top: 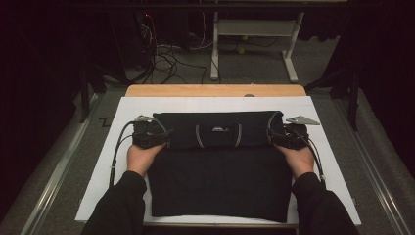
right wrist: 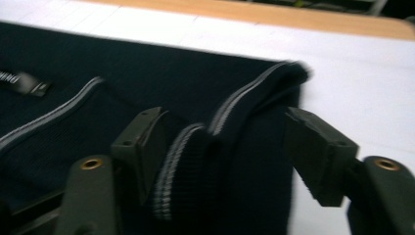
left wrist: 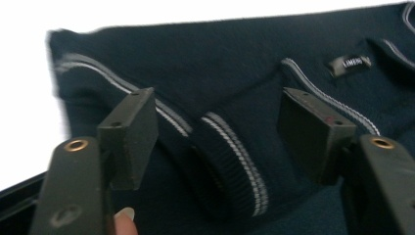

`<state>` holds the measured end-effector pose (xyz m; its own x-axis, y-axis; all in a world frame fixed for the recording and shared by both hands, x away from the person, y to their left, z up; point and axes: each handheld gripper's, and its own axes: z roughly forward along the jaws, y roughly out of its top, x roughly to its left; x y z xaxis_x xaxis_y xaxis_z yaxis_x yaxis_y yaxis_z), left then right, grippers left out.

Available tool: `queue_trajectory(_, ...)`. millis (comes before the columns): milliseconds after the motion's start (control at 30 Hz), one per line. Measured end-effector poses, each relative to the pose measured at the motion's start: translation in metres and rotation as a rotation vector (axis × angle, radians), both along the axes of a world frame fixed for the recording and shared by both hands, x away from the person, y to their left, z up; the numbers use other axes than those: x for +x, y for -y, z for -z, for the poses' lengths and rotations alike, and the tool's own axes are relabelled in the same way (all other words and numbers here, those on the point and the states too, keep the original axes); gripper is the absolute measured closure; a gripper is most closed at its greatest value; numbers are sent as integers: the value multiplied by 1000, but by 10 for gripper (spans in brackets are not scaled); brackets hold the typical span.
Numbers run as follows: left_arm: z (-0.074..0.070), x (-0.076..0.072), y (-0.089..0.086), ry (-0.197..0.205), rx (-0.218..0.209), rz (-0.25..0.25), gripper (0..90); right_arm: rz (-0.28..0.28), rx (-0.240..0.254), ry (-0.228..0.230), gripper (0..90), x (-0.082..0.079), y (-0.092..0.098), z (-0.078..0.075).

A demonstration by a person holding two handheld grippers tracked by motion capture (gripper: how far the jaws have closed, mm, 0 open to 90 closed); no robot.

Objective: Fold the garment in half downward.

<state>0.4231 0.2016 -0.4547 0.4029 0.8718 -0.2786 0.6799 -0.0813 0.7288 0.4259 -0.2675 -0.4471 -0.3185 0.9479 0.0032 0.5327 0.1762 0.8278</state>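
A dark navy sweater (top: 220, 171) lies on the white board (top: 323, 161), its upper part folded down so the collar and label (left wrist: 348, 62) face up. My left gripper (top: 164, 137) is at the left end of the fold. It is open (left wrist: 220, 122), and a ribbed cuff with grey stripes (left wrist: 235, 166) lies between its jaws. At the right end of the fold my right gripper (top: 274, 136) is also open (right wrist: 230, 132), with the other striped cuff (right wrist: 181, 171) bunched between its jaws.
The board rests on a wooden table whose far edge (top: 215, 90) shows beyond it. Bare white board (right wrist: 352, 63) runs along both sides of the sweater. On the floor behind are cables (top: 166, 58) and a white table frame (top: 254, 29).
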Motion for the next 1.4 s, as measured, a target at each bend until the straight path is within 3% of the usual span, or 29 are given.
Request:
queue_trajectory(100,4,1,5,-26,-5,11,348,-39,9,-29,444,1,-7,5)
queue_trajectory(167,5,1,7,-33,20,5,396,-57,-1,-42,509,2,-12,8)
queue_trajectory(267,9,3,8,-75,42,-8,465,-63,-19,-68,566,3,-17,11)
queue_trajectory(367,14,3,9,-105,55,-2,517,-35,-20,-107,524,4,-16,15)
queue_trajectory(433,16,2,10,-98,54,-16,544,-15,-22,-168,496,7,-14,20)
queue_trajectory(467,16,1,11,-99,56,-19,551,-14,-15,-174,504,6,-13,22)
queue_trajectory(533,17,0,13,-91,79,-16,606,-16,-2,-173,587,5,-12,22)
queue_trajectory(600,16,-1,15,-93,72,-2,686,-31,-4,-171,675,3,-14,21)
queue_trajectory(700,12,-4,13,-62,66,9,732,-45,-31,-147,724,-1,-18,19)
queue_trajectory(967,-8,-31,5,44,20,41,734,-95,-4,-59,736,-26,-13,3)
queue_trajectory(1133,-9,-53,-2,68,6,59,734,-133,-5,-21,751,-53,-12,1)
queue_trajectory(1400,5,-94,-8,72,-3,104,732,-168,-30,9,760,-92,-12,9)
